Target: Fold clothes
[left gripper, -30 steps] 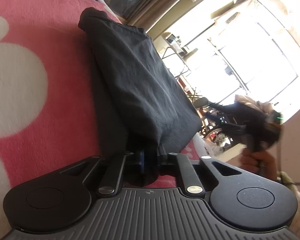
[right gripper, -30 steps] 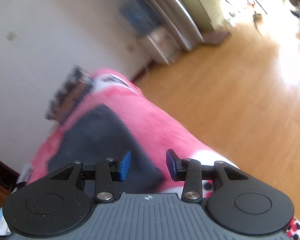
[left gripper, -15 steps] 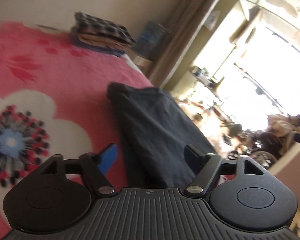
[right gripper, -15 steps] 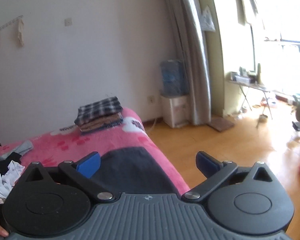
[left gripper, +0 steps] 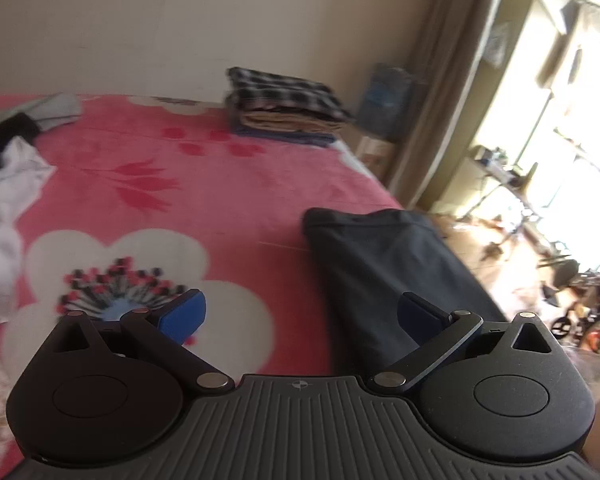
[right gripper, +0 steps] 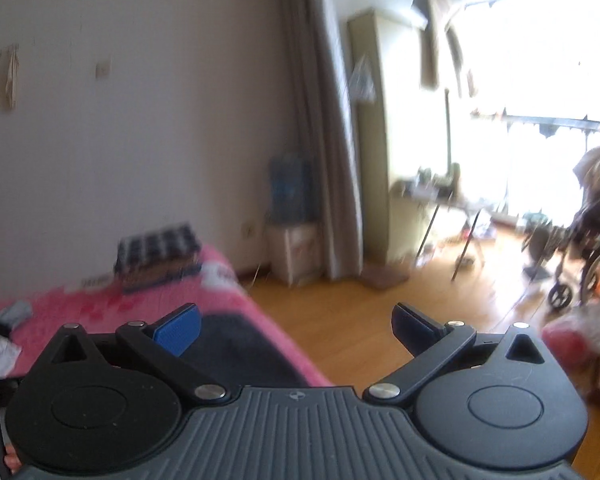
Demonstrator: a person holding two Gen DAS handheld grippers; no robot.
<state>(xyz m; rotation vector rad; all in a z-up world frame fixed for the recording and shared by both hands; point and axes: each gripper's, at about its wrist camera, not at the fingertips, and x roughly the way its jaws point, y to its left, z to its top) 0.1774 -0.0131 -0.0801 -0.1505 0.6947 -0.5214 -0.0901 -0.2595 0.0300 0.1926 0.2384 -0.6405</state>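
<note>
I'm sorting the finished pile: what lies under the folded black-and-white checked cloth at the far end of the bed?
Under the black-and-white checked cloth lie a folded tan garment and a dark blue one, resting on the pink flowered blanket. Anything hidden inside the stack can't be seen.

The pink bed (left gripper: 228, 200) lies bare between the folded dark garment (left gripper: 388, 272) and the loose clothes (left gripper: 8, 192) at its left edge. Beyond the garment, a folded stack (left gripper: 284, 108) blocks the far corner by the wall.

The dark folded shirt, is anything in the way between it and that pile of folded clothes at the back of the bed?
Nothing visible. Between the dark folded garment and the stack of folded clothes lies only bare pink blanket. The loose white and dark clothes sit off at the left edge.
</note>
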